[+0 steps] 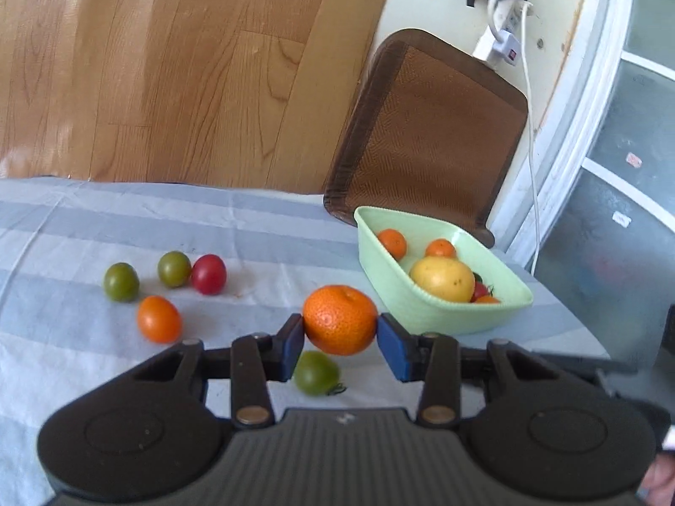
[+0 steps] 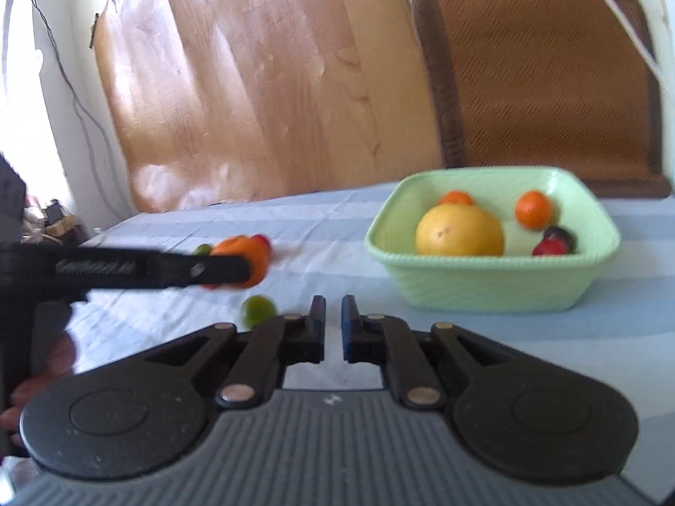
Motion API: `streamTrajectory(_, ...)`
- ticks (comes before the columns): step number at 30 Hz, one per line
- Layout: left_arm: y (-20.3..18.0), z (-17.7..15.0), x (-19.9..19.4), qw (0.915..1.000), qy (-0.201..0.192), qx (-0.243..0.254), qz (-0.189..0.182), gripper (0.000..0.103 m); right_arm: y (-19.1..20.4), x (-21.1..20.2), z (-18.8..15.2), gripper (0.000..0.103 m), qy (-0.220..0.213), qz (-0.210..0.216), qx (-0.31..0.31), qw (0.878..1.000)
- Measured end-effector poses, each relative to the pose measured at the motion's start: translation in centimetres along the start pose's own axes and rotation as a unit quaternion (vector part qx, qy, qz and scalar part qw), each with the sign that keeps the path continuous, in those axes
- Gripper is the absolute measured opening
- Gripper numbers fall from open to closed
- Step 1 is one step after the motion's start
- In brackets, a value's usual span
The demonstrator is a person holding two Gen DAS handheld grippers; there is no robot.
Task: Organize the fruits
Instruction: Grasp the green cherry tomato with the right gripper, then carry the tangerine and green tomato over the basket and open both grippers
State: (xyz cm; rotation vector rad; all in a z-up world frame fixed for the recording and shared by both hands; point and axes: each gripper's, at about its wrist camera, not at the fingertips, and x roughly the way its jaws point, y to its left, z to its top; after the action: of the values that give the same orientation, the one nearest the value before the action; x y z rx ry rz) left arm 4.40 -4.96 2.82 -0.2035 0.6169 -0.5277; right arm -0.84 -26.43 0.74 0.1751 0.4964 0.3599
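Note:
My left gripper (image 1: 340, 329) is shut on an orange tangerine (image 1: 340, 319), held above the striped cloth just left of the pale green bowl (image 1: 422, 308). That bowl holds a large yellow fruit (image 1: 443, 279), two small tangerines and some red pieces. From the right wrist the left gripper (image 2: 253, 267) shows side-on at the left with the tangerine (image 2: 259, 261) in it. My right gripper (image 2: 333, 320) is shut and empty, left of and in front of the bowl (image 2: 489, 286). Loose on the cloth lie a green tomato (image 1: 316, 373), two more green ones, a red tomato (image 1: 209, 274) and a small orange fruit (image 1: 159, 319).
A blue-and-white striped cloth (image 1: 84, 232) covers the table. Behind it lean a wooden board (image 1: 168, 63) and a brown woven mat (image 1: 426, 126). A white power strip and cable (image 1: 498, 42) hang on the wall at the right. A hand (image 2: 50, 362) holds the left tool.

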Motion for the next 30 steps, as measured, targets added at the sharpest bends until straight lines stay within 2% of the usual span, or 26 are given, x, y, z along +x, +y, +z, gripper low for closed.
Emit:
streamTrajectory(1, 0.3, 0.0, 0.0, 1.0, -0.001, -0.01, 0.0, 0.039, 0.2, 0.2, 0.0, 0.016, 0.005, 0.015, 0.0, 1.0)
streamTrajectory(2, 0.6, -0.1, -0.1, 0.9998, -0.003, -0.019, 0.001, 0.039, 0.6, 0.4, -0.1, 0.028, 0.008, 0.024, -0.009, 1.0)
streamTrajectory(3, 1.1, -0.2, -0.5, 0.9995, -0.007, -0.029, 0.005, 0.039, 1.4, 0.8, -0.2, 0.045, 0.013, 0.032, -0.024, 0.999)
streamTrajectory(5, 2.3, -0.4, -1.7, 0.9985, -0.019, -0.048, 0.015, 0.039, 3.1, 2.1, 0.0, 0.056, 0.016, 0.044, -0.062, 0.997)
streamTrajectory(10, 3.8, 0.2, -4.2, 0.9962, -0.034, -0.058, 0.056, 0.039, 5.8, 6.2, 0.4, 0.052, 0.054, 0.039, -0.129, 0.989)
streamTrajectory(11, 3.8, 0.3, -4.4, 0.9963, -0.033, -0.055, 0.058, 0.039, 5.8, 7.0, 0.4, 0.027, 0.067, 0.034, -0.134, 0.988)
streamTrajectory(12, 3.5, 0.5, -4.5, 0.9966, -0.032, -0.049, 0.058, 0.039, 5.7, 7.4, 0.1, 0.028, 0.076, 0.033, -0.134, 0.988)
streamTrajectory(14, 2.5, 0.9, -4.3, 0.9978, -0.03, -0.03, 0.051, 0.039, 5.1, 6.8, 0.0, 0.028, 0.069, 0.035, -0.118, 0.99)
streamTrajectory(17, -0.2, 1.9, -2.6, 0.9995, -0.019, 0.006, 0.026, 0.039, 3.4, 3.7, 0.7, 0.028, 0.016, 0.021, -0.096, 0.995)
streamTrajectory(19, -2.3, 2.4, -0.9, 0.9995, -0.014, 0.03, 0.002, 0.039, 1.1, 1.3, 1.7, 0.028, -0.035, -0.01, -0.07, 0.997)
streamTrajectory(22, -5.4, 3.5, 2.3, 0.9978, -0.01, 0.061, -0.024, 0.039, -2.2, -0.7, 2.7, 0.029, -0.092, -0.082, -0.041, 0.991)
streamTrajectory(25, -7.4, 4.8, 6.5, 0.9971, 0.008, 0.066, -0.037, 0.039, -5.2, -0.1, 3.1, 0.029, -0.107, -0.13, -0.019, 0.986)
streamTrajectory(30, -8.6, 6.6, 12.6, 0.9968, 0.041, 0.057, -0.038, 0.039, -8.3, 1.9, 3.3, 0.031, -0.09, -0.138, 0.035, 0.986)
